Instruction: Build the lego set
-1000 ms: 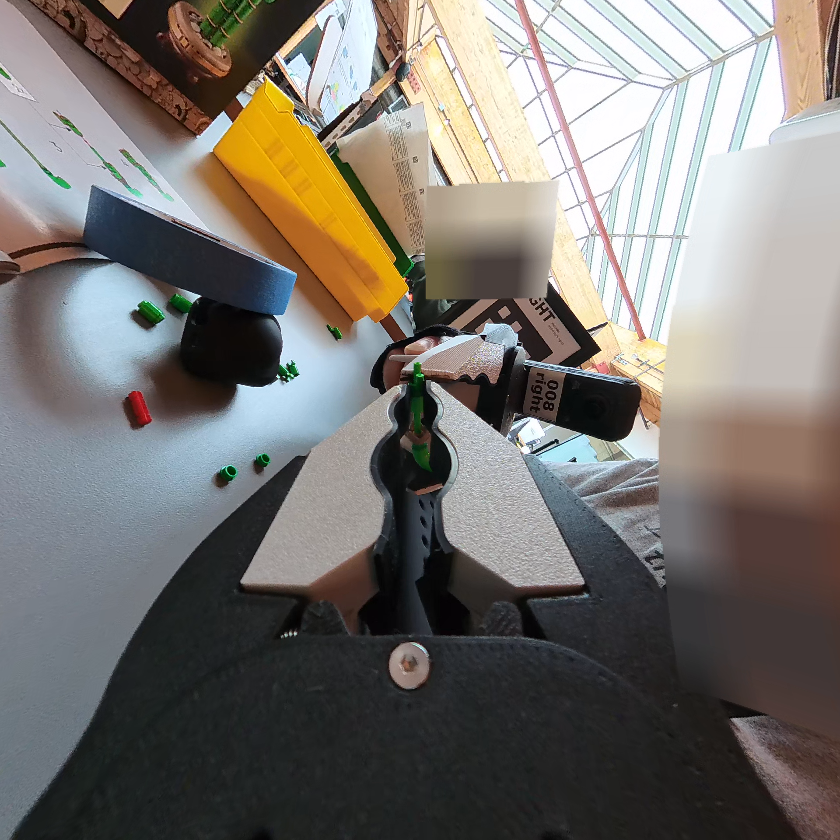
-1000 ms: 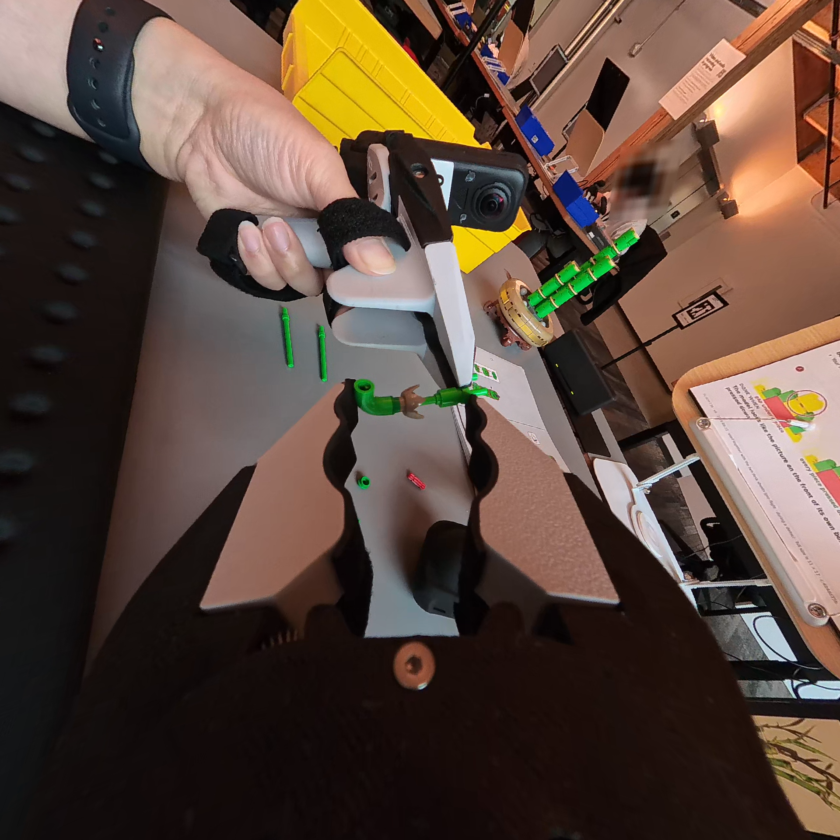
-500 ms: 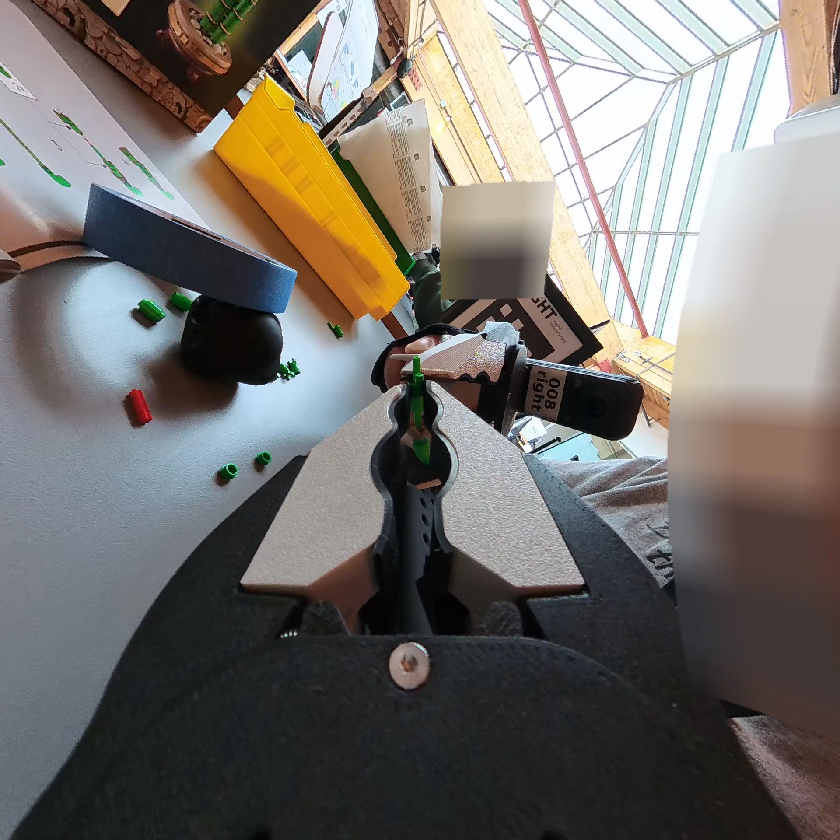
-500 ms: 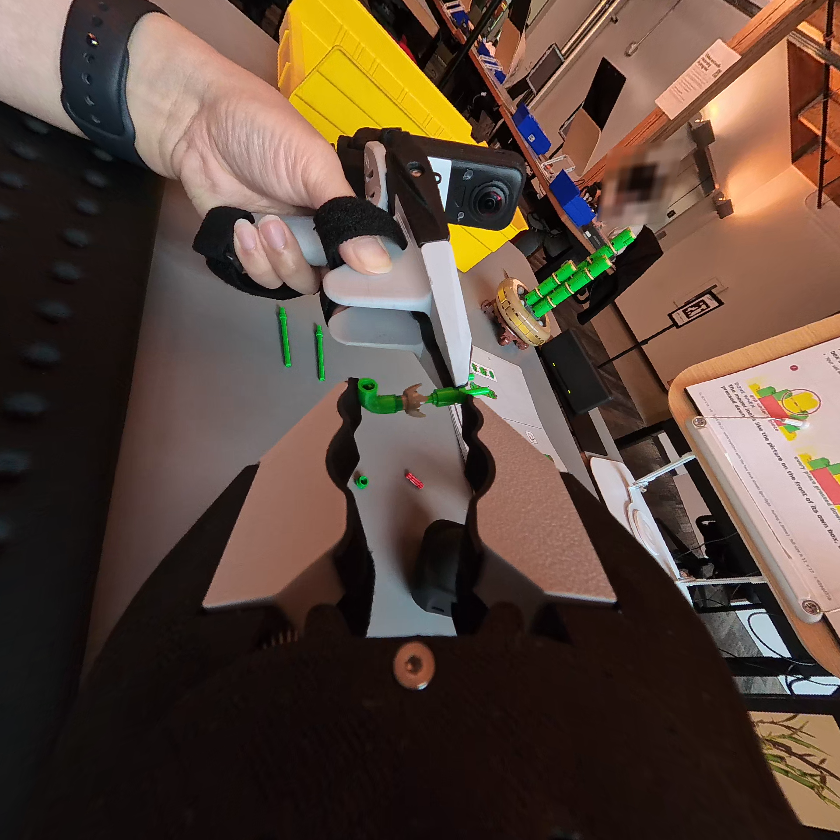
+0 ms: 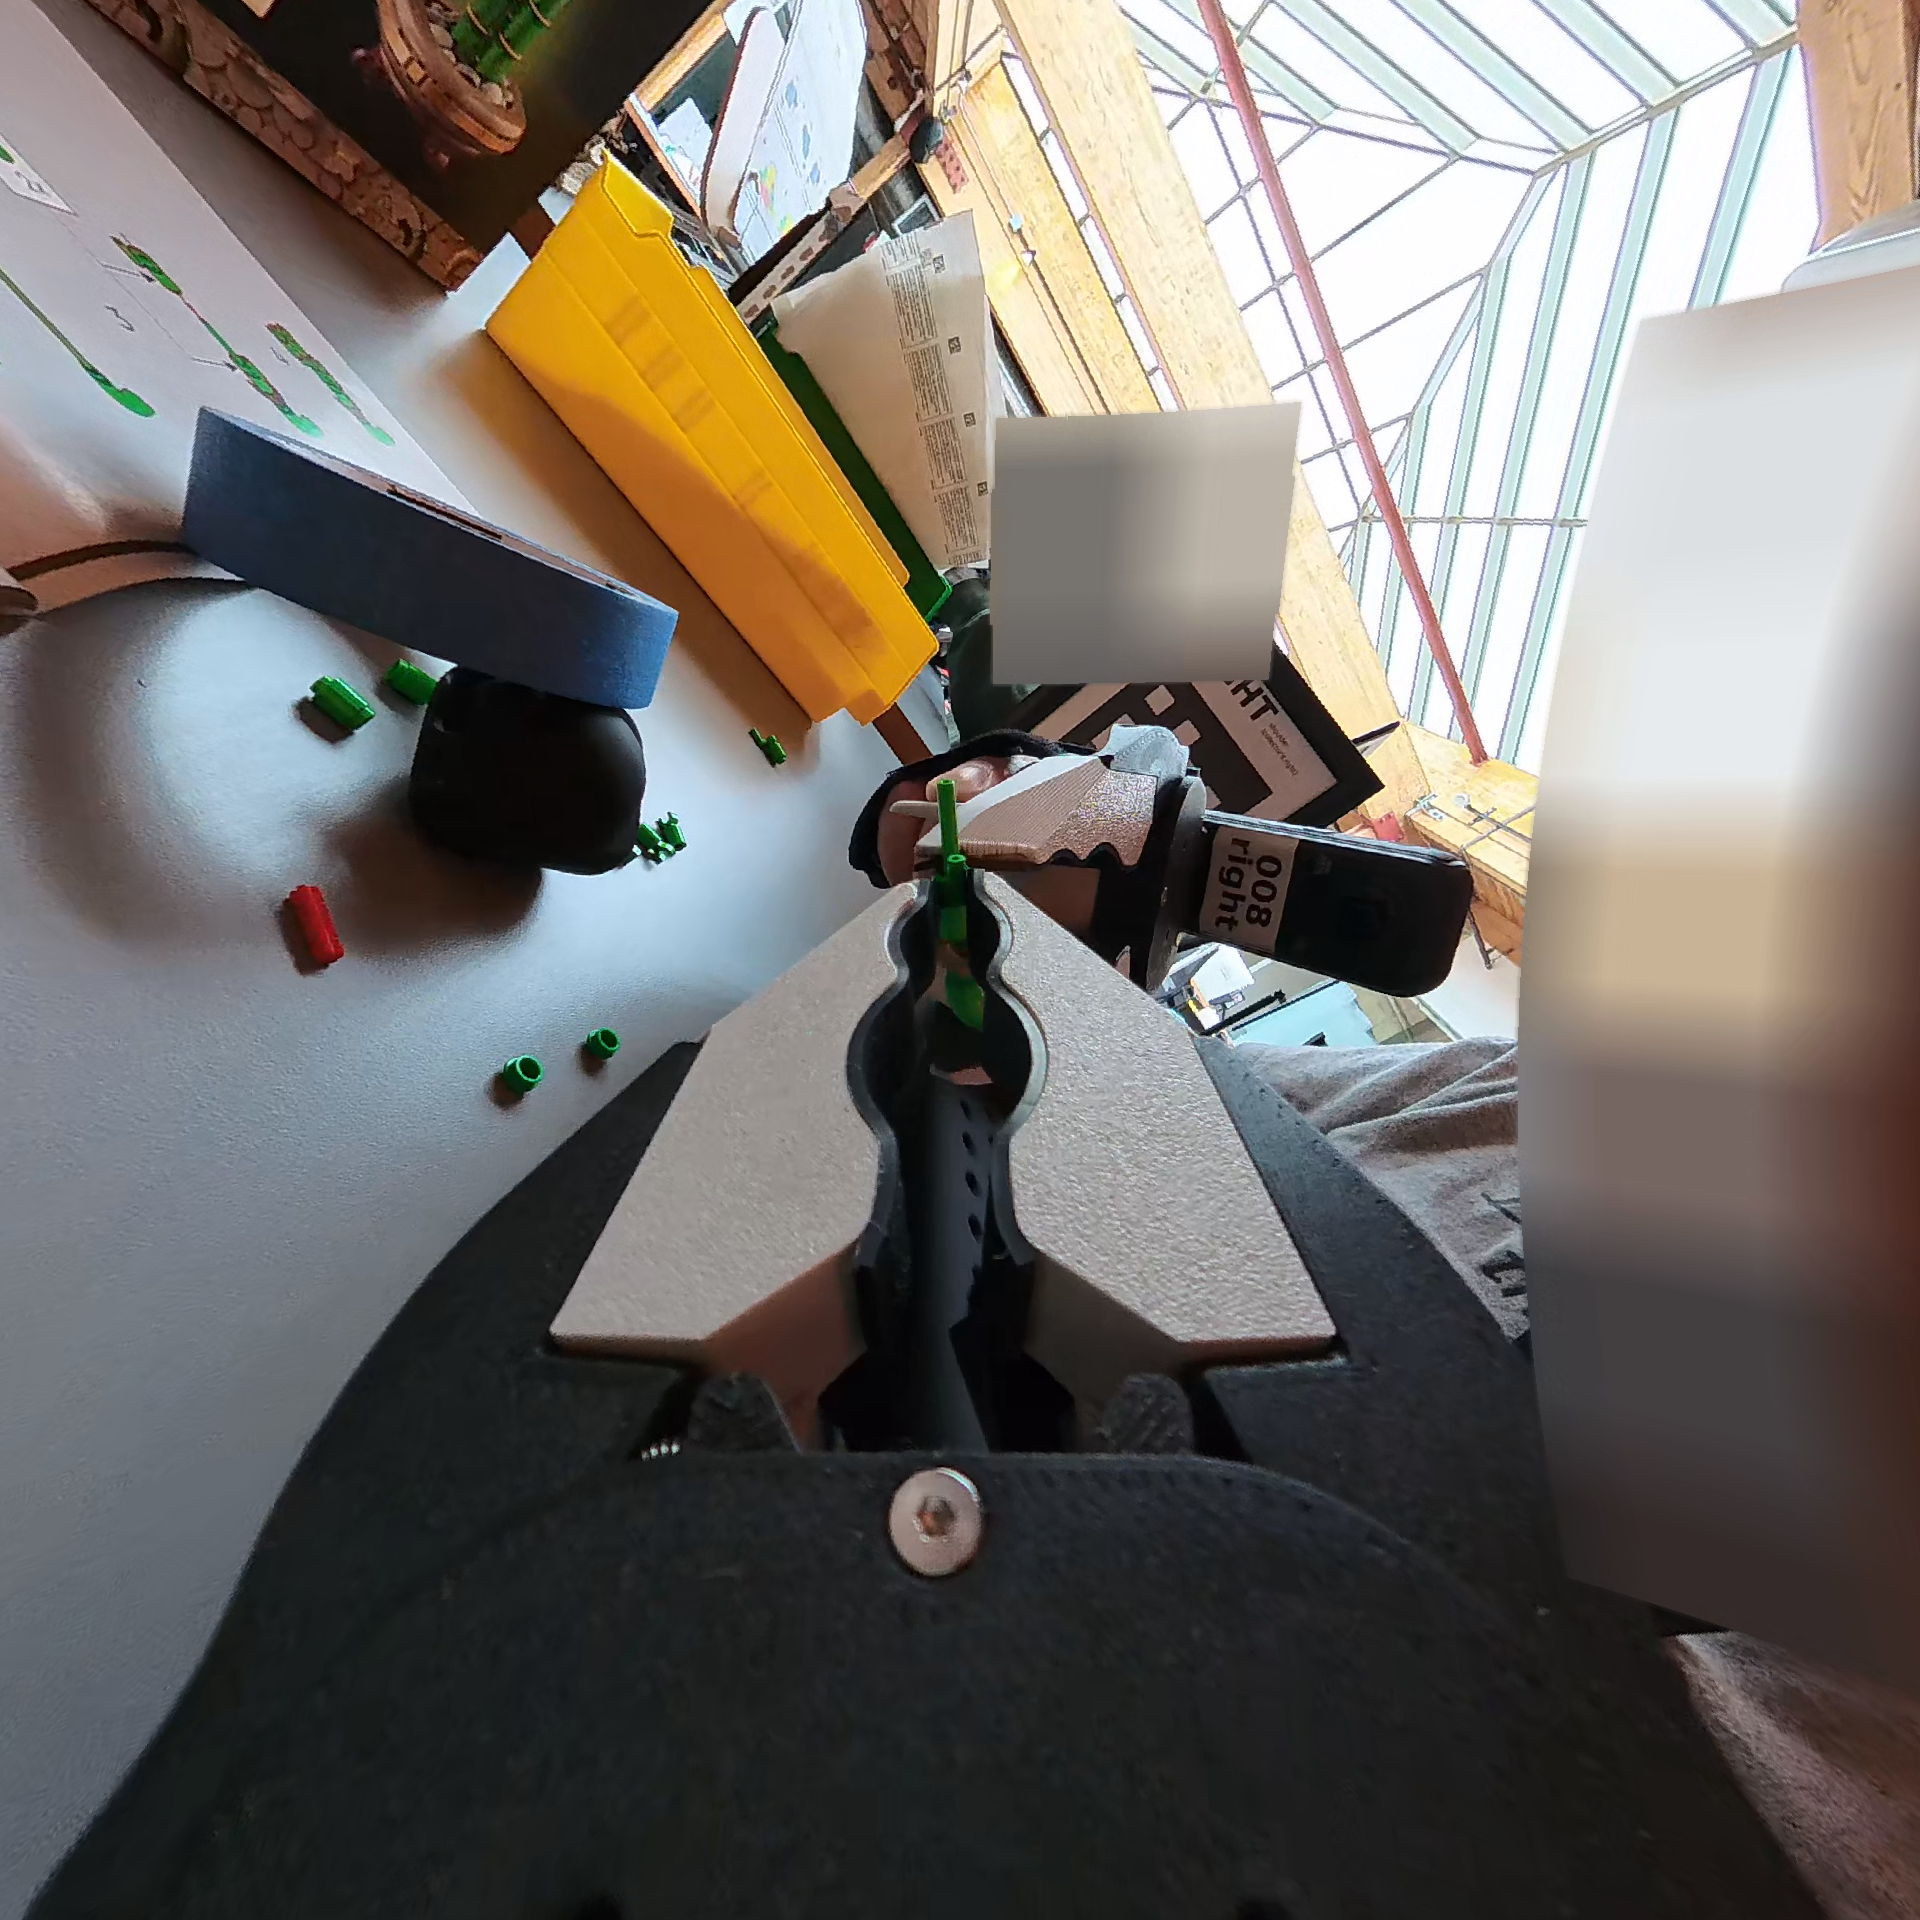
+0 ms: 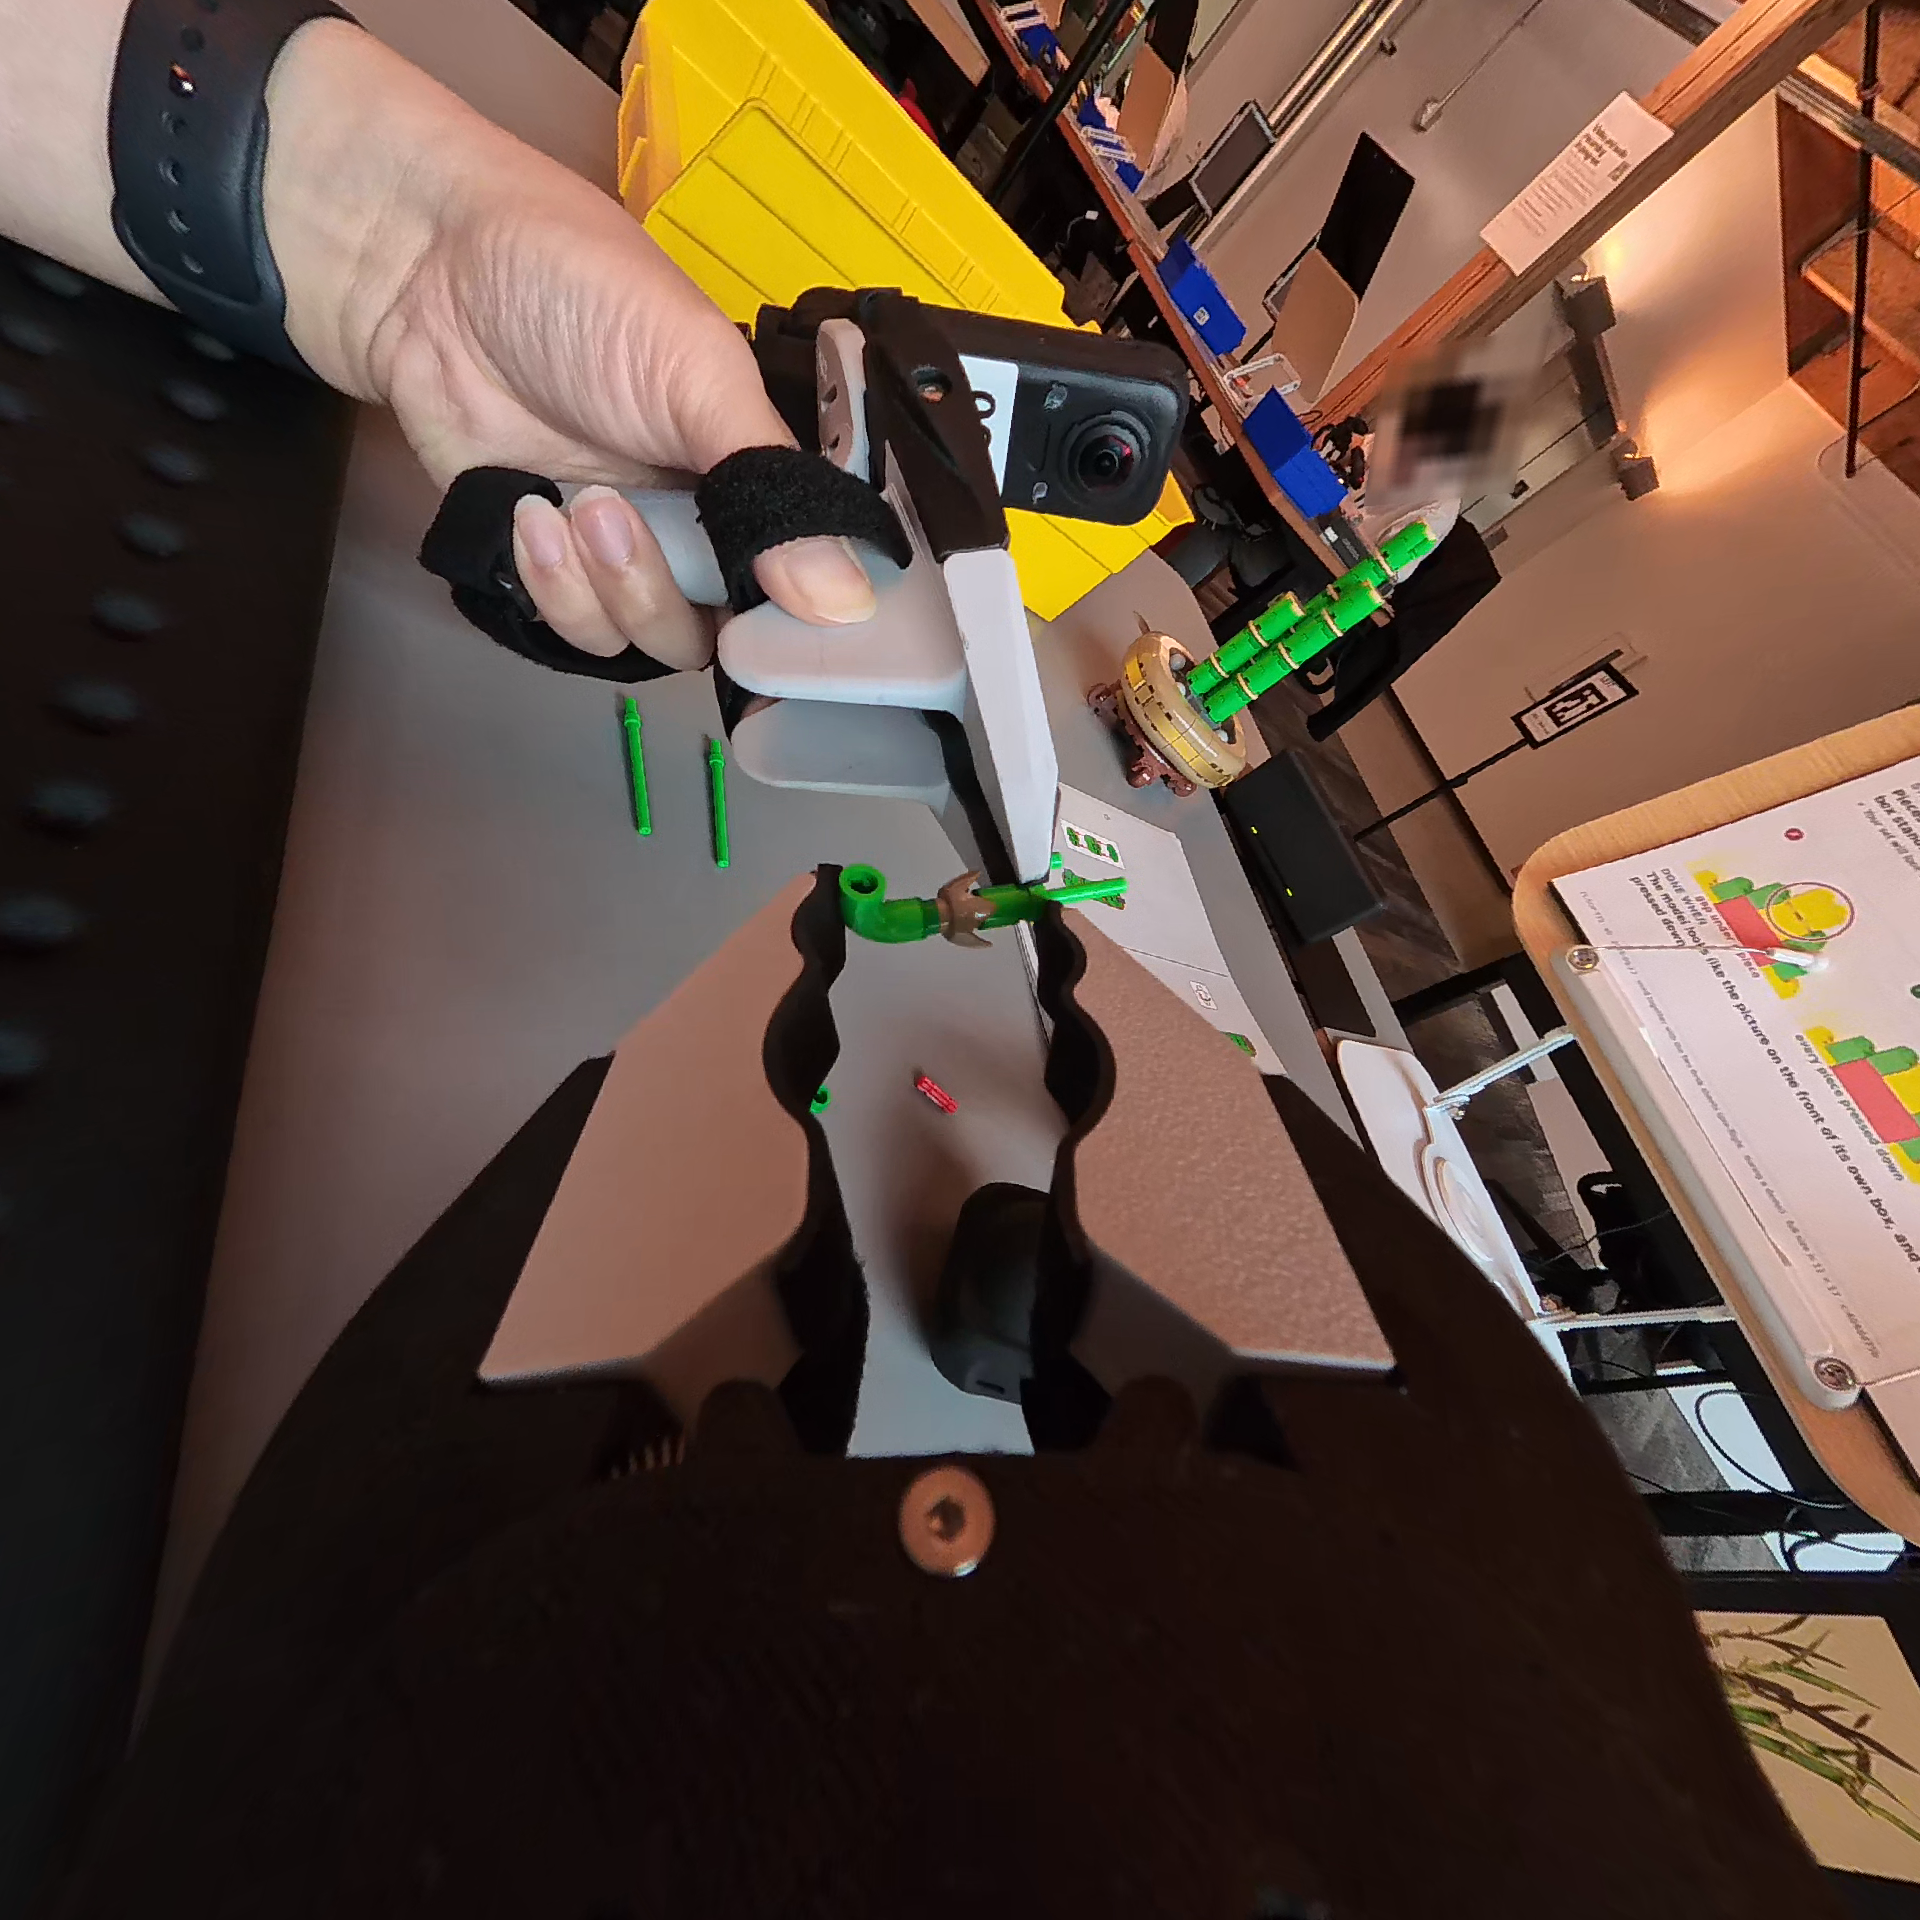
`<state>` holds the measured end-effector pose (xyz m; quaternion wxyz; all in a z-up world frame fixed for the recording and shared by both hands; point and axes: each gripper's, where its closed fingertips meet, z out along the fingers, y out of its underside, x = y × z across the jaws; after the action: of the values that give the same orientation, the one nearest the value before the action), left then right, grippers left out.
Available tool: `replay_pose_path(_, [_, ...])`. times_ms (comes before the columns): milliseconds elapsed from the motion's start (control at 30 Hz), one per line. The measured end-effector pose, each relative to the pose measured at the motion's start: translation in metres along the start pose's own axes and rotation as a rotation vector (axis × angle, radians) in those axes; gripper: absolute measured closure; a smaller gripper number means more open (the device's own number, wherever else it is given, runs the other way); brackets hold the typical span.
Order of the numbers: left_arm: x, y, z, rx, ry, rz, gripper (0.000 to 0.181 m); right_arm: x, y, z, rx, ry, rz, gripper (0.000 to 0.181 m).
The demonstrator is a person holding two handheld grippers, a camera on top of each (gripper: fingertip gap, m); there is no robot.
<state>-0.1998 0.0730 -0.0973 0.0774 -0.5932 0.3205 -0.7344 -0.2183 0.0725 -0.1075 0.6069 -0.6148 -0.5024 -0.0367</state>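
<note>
A green stem piece (image 6: 951,912) was held clamped at its thin end in the closed jaws of the left gripper (image 6: 1034,873), above the grey table (image 6: 468,935). Little had shifted over the past second: the right gripper (image 6: 935,966), jaws apart and empty, had been kept around the stem's elbow, suggesting a joining step was pending.

Left gripper (image 5: 948,904) jaws nearly closed; right gripper (image 6: 940,914) jaws spread apart.
</note>
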Motion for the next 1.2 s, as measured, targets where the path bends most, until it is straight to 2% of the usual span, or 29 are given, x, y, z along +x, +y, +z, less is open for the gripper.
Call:
replay_pose_path(433, [0.000, 0.001, 0.000, -0.010, -0.009, 0.018, 0.179, 0.000, 0.000, 0.000, -0.003, 0.008, -0.015, 0.149])
replay_pose_path(600, [0.007, -0.006, 0.000, 0.028, 0.024, 0.028, 0.179, 0.006, -0.004, -0.001, 0.027, 0.042, -0.012, 0.148])
replay_pose_path(800, [0.015, -0.012, -0.003, 0.061, 0.088, -0.013, 0.168, 0.004, -0.009, 0.002, 0.032, 0.100, -0.136, 0.146])
replay_pose_path(967, [0.013, -0.014, -0.006, 0.064, 0.056, 0.027, 0.173, 0.013, -0.009, -0.001, 0.027, 0.151, -0.116, 0.146])
replay_pose_path(1067, [0.015, -0.015, -0.007, 0.071, 0.061, 0.048, 0.180, 0.014, -0.008, -0.001, 0.029, 0.151, -0.109, 0.146])
replay_pose_path(1200, [0.016, -0.015, -0.006, 0.069, 0.069, 0.044, 0.181, 0.012, -0.008, 0.001, 0.030, 0.142, -0.106, 0.146])
